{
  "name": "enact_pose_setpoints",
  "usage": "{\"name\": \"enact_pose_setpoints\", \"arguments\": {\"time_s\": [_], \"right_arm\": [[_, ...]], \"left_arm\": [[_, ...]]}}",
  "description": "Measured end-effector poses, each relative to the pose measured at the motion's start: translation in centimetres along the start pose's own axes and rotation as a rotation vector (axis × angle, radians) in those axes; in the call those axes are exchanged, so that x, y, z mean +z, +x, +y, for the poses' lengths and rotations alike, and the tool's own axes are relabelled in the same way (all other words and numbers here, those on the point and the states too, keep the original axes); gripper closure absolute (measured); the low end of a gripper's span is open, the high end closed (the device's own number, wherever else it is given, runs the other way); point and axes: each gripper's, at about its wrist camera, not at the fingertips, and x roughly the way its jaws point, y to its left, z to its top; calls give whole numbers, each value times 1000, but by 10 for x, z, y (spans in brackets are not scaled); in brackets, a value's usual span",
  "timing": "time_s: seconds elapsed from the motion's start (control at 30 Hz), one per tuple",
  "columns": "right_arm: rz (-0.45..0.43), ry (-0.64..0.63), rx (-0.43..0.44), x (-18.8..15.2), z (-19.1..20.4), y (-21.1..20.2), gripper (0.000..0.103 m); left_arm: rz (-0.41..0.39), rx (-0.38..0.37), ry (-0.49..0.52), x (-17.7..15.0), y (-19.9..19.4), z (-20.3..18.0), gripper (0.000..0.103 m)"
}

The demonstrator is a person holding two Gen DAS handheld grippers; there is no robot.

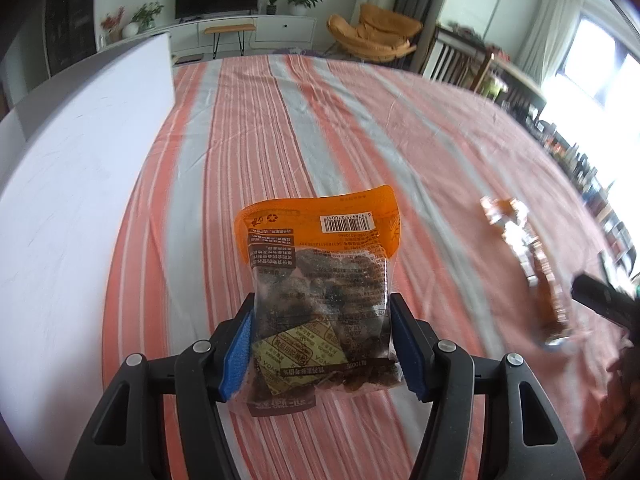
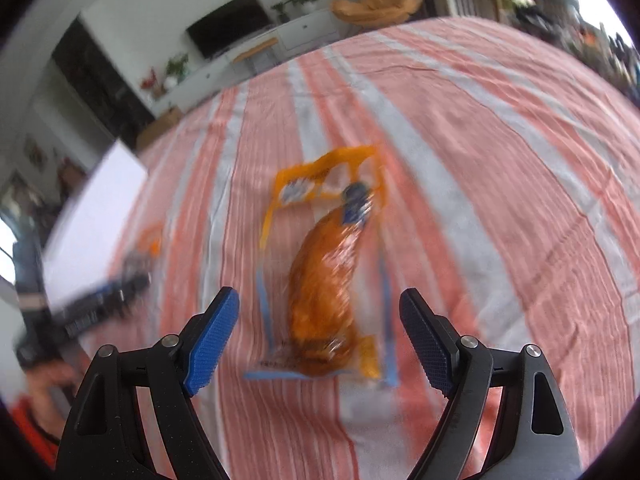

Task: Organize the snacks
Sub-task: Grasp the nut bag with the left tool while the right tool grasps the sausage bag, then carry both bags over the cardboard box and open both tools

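From the left wrist, the left gripper [image 1: 320, 344] has its blue pads pressed on both sides of a clear snack bag [image 1: 320, 288] with an orange top, held over the striped cloth [image 1: 248, 140]. From the right wrist, the right gripper [image 2: 318, 344] stands wide open and empty, above a blurred orange snack packet [image 2: 326, 280] lying flat on the cloth.

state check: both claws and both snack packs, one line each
left claw: shut on the dark snack bag
dark snack bag: gripped at its sides, barcode side up
right claw: open, holding nothing
orange snack pack: lying flat on striped cloth, ungripped
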Motion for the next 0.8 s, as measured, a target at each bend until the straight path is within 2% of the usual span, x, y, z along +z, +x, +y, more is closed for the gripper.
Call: {"name": "enact_pose_setpoints", "arguments": {"time_s": [0.07,0.13,0.17,0.27,0.33,0.4,0.43,0.5,0.57,0.67,0.73,0.8], "right_arm": [[30,76,-13,16,-16,-4,18],[103,95,-31,30,-17,1,17],[148,65,-47,34,-10,6,17],[175,-26,-165,39,21,21,18],[285,-49,-190,31,33,44,17],[285,-216,-295,20,58,55,29],[288,-298,-344,14,67,58,39],[278,-290,-302,14,66,51,48],[273,-230,-232,21,59,39,64],[273,-71,-84,32,42,23,67],[266,-19,-37,35,34,19,67],[255,63,59,38,27,15,67]], "left_arm": [[-22,-26,-33,-2,-15,1,42],[-40,-58,-70,-3,-30,2,42],[-45,-71,-80,-4,-37,1,42],[-71,-78,-61,-4,-64,-6,42],[-94,-94,-48,-2,-87,-9,41],[-126,-100,-41,1,-117,-1,41],[-141,-99,-41,1,-130,4,41],[-180,-81,-46,2,-161,23,41],[-200,-35,-53,2,-185,46,41],[-217,48,-87,0,-207,84,41],[-224,100,-123,-5,-217,110,41],[-225,137,-165,-12,-226,134,41]]}}
